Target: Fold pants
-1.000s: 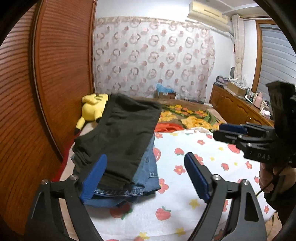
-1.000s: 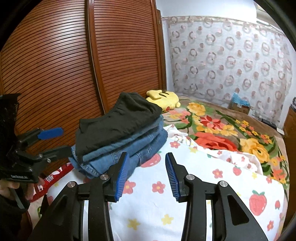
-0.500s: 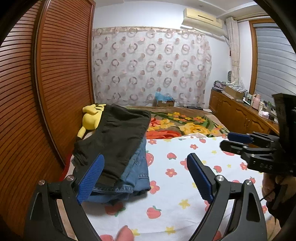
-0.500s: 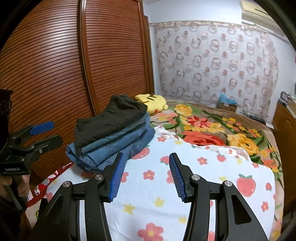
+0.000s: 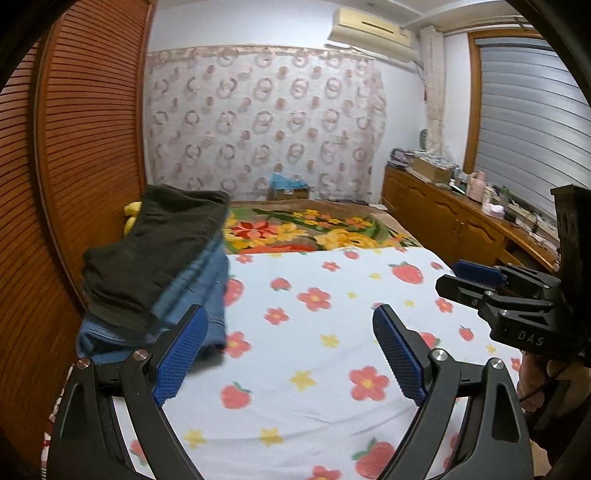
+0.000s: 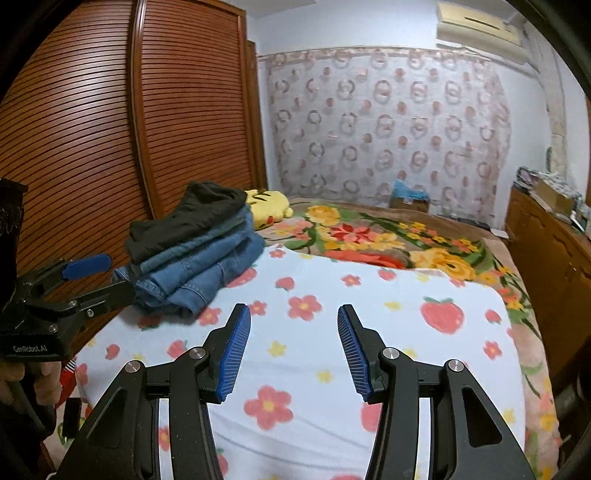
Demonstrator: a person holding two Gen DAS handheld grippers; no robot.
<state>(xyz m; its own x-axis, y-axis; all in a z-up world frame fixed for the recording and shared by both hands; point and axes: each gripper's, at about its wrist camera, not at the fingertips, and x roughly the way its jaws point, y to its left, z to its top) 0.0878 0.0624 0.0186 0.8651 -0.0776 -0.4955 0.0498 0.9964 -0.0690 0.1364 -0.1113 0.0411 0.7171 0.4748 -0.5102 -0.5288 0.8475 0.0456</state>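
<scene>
Both pairs of jaws stand apart and grip nothing: the left gripper (image 5: 290,349) is spread wide, the right gripper (image 6: 294,349) somewhat narrower, each with blue ribbed pads (image 6: 236,354) facing inward. Under them lies a white sheet (image 6: 369,332) printed with strawberries and red flowers, spread flat over the near part of the bed. Folded pants (image 6: 195,254) sit in a stack at the sheet's left edge, a dark pair (image 5: 155,243) on top of several blue denim pairs (image 6: 207,269); the stack is ahead and to the left of both grippers and touches neither. Just behind it rests a yellow plush toy (image 6: 267,206). Beyond the sheet a floral blanket (image 6: 388,240) covers the far half of the bed. A brown louvered wardrobe (image 6: 110,129) runs along the left, a ring-patterned curtain (image 6: 388,122) hangs on the far wall, an air conditioner (image 5: 373,27) is mounted above it, and a cluttered wooden cabinet (image 5: 450,221) lines the right. Each gripper is held level above the sheet, pointing toward the far wall, with fingers of a hand (image 6: 40,384) wrapped around the left one's handle.
</scene>
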